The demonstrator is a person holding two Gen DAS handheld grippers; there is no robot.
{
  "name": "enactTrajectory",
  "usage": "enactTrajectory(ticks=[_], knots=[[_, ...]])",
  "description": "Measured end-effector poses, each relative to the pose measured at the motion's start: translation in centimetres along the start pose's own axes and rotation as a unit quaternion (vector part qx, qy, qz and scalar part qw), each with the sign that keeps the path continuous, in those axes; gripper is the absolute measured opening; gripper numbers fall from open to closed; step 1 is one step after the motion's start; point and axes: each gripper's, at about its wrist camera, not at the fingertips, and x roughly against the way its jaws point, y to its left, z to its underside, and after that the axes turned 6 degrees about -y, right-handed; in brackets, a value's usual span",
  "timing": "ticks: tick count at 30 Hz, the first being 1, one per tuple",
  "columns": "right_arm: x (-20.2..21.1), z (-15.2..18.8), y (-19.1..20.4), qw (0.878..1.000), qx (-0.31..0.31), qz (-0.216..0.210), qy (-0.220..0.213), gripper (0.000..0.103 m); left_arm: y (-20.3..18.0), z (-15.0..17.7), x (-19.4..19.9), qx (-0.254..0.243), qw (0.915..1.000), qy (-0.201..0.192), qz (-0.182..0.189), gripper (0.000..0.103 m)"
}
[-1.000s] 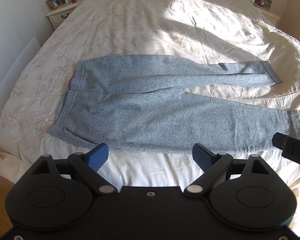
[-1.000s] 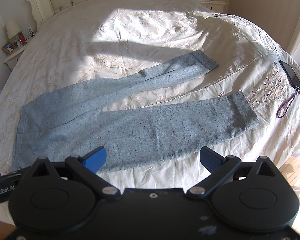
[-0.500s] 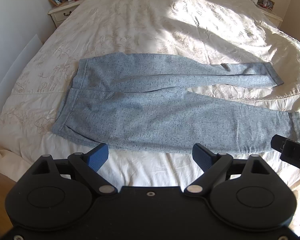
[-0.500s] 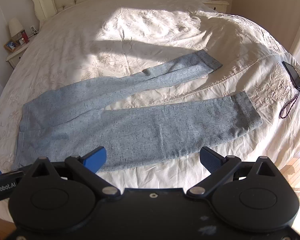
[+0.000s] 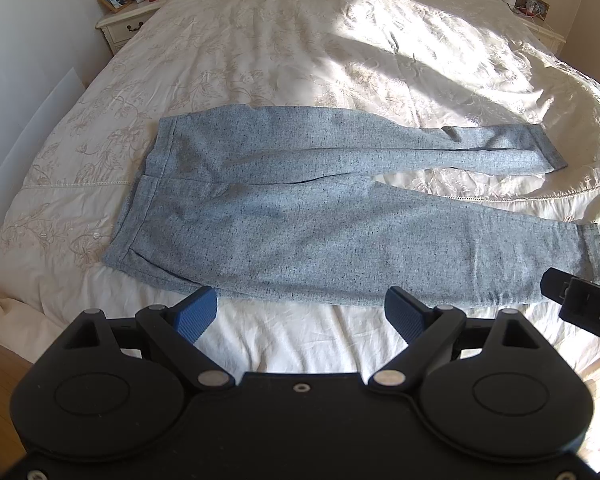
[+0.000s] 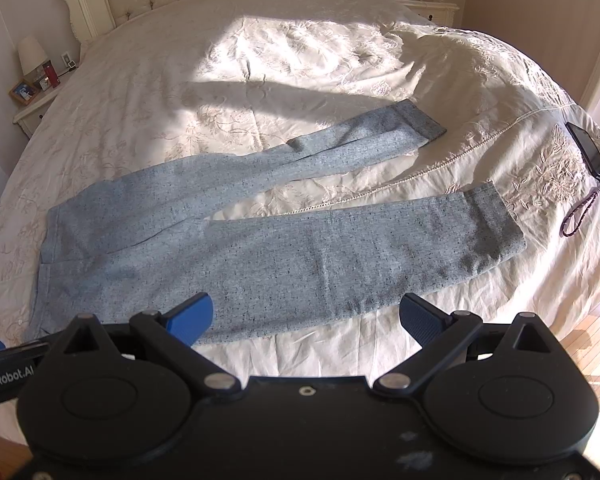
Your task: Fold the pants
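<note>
"GenRobot.AI" label (image 6: 6, 376), left claw (image 5: 302, 316), pants (image 5: 320, 216)

One pair of grey-blue pants (image 5: 300, 216) lies on one bed (image 5: 284, 40), two legs spread apart. Two grippers are in view, the left gripper (image 5: 302, 314) and the right gripper (image 6: 308, 318) (two blue fingers (image 5: 196, 314) each). One phone (image 6: 590, 152) lies near one purple cord (image 6: 578, 216). Two nightstands (image 5: 128, 26) flank the bed.
</note>
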Motion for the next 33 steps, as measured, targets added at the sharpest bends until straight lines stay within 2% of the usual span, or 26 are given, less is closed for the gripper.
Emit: enactTrajectory(ticks=[14, 20, 28, 33], knots=[[-0.2, -0.1, 0.4, 1.000, 0.004, -0.009, 0.001, 0.103, 0.0, 0.2, -0.2, -0.004, 1.0000, 0.007, 0.001, 0.091], [-1.5, -0.2, 0.9, 1.000, 0.008, -0.015, 0.018, 0.103, 1.0, 0.2, -0.9, 0.001, 0.9997, 0.024, -0.008, 0.091], [-4.6, -0.7, 3.6, 0.998, 0.021, -0.015, 0.052, 0.103, 2.7, -1.4, -3.8, 0.004, 0.9982, 0.057, -0.019, 0.091], [-7.3, -2.3, 5.4, 0.998, 0.030, -0.002, 0.059, 0.103, 3.2, -4.3, -7.0, -0.007, 0.9972, 0.073, -0.009, 0.088]])
